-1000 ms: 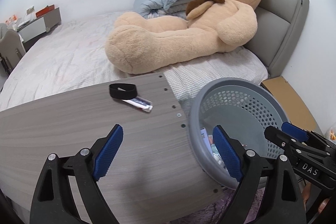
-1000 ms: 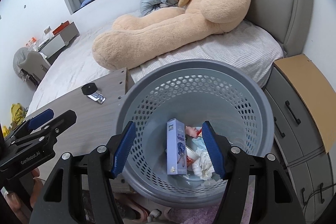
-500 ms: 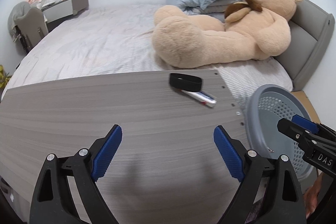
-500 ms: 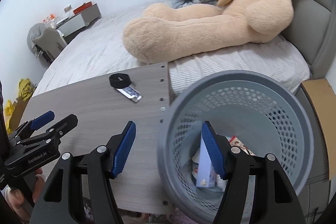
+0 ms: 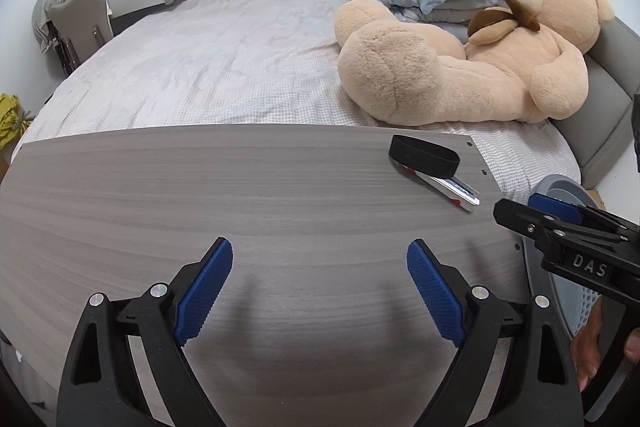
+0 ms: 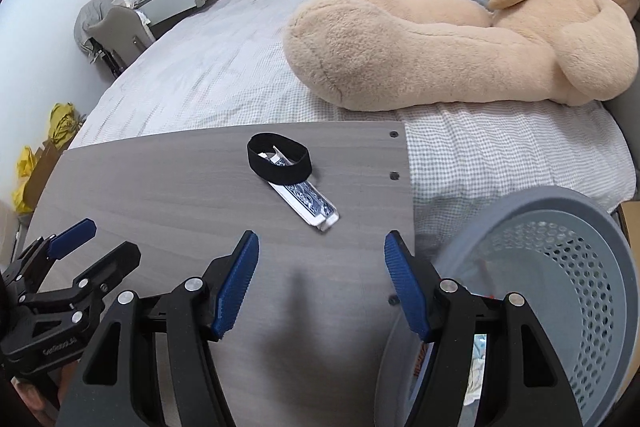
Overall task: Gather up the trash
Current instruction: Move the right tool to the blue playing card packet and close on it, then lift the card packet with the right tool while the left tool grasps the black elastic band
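- Both grippers are hanging wide open with nothing in them: left gripper, right gripper.
- The card box is lying flat on the table, its far end tucked under a black band, so grabbing it is probably risking dragging the band along.
- The basket is sitting off the table edge, so a sloppy drop could be missing it.
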### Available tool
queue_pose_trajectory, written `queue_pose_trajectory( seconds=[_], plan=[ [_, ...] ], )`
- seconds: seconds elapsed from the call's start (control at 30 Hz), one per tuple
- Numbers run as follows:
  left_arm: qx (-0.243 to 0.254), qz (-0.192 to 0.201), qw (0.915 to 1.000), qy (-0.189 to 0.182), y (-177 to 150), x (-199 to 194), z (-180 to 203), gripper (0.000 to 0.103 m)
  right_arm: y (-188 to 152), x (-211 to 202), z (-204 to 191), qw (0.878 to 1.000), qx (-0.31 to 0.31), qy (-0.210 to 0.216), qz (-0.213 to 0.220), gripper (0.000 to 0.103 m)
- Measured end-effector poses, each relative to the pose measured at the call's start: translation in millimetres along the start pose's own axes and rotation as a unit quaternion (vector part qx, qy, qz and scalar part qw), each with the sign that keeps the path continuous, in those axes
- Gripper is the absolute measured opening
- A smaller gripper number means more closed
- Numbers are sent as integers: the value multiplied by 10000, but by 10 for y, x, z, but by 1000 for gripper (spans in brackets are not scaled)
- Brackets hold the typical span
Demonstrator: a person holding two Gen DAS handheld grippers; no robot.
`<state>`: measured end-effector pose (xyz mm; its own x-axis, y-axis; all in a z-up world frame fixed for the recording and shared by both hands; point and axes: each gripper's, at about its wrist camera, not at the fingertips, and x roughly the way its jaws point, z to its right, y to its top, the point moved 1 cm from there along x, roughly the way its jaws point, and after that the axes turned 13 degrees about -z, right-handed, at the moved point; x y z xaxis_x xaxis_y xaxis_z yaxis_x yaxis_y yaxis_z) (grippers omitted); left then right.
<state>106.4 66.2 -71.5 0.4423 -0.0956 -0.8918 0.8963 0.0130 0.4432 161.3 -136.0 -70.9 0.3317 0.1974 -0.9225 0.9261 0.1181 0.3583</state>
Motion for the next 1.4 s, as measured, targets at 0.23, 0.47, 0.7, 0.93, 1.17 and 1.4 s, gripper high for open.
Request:
queue_pose_trajectory(
  seconds=[0.23,0.47,0.7,0.93,1.17,1.4],
  plan=[
    [-67,-103,9999,-14,101,113,-59,87,264,198,-46,9999,-116,24,-105,63],
    [-110,-172,9998,-20,184,206,-73,87,357,361,-4,9995,-96,63,-299,63],
    [-145,-196,9997,-39,227,248,-77,87,468,511,-126,9980,-356,-131,-504,59],
    [-218,-199,9996,-22,242,255,-148,87,502,609,-224,9961,-589,-294,-591,40],
    [-354,-142,9993,-21,249,217,-261,87,443,548,-355,9950,-746,-175,-647,17],
    [-532,-27,9986,52,213,106,-440,87,358,310,-353,9812,-204,1702,-884,17]
  ],
)
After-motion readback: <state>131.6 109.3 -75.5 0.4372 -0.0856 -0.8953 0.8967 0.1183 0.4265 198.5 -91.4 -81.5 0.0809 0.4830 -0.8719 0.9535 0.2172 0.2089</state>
